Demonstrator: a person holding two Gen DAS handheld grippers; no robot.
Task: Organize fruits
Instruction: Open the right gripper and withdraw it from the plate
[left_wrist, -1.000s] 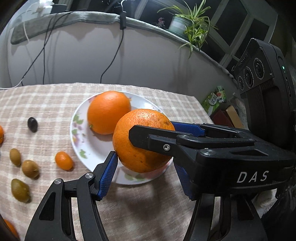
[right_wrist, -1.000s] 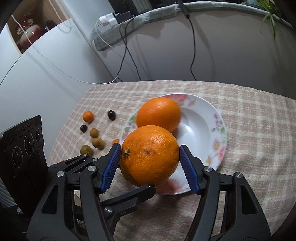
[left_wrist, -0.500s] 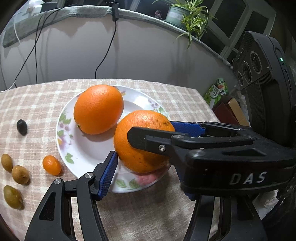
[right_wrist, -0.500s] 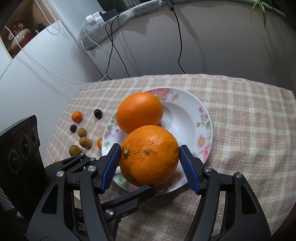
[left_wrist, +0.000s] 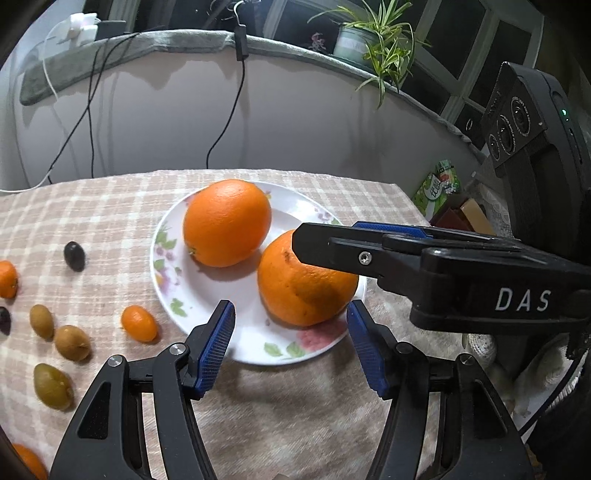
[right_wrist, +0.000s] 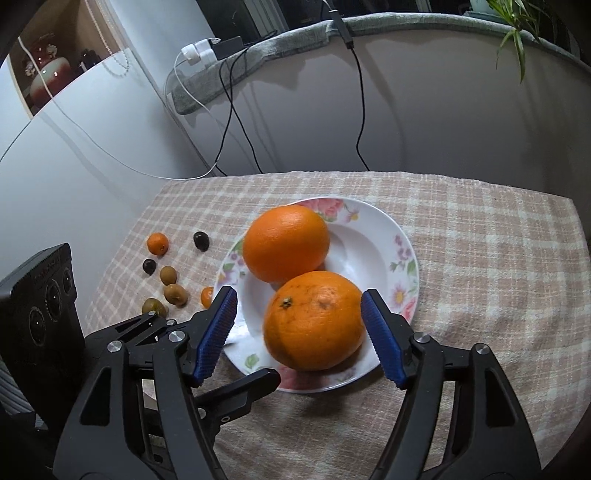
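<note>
Left wrist view: left tool (left_wrist: 290, 345) standing wide and empty over the near rim of the white flowered plate (left_wrist: 207, 314). Two large round oranges sitting in it, the nearer orange (left_wrist: 295, 291) under the right tool's black finger.

Right wrist view: right tool (right_wrist: 299, 332) has just been opening; blue pads (right_wrist: 218, 332) flanking the nearer orange (right_wrist: 314, 321) with gaps showing. Small green, orange and dark fruits (right_wrist: 170, 275) lying toward the checked table's (right_wrist: 480, 258) left edge.

Plate (right_wrist: 406, 254) glossy glazed ceramic; oranges (right_wrist: 314, 321) dimpled, waxy; tablecloth (right_wrist: 480, 258) matt woven cloth; fingers (right_wrist: 382, 338) ribbed blue rubber.
</note>
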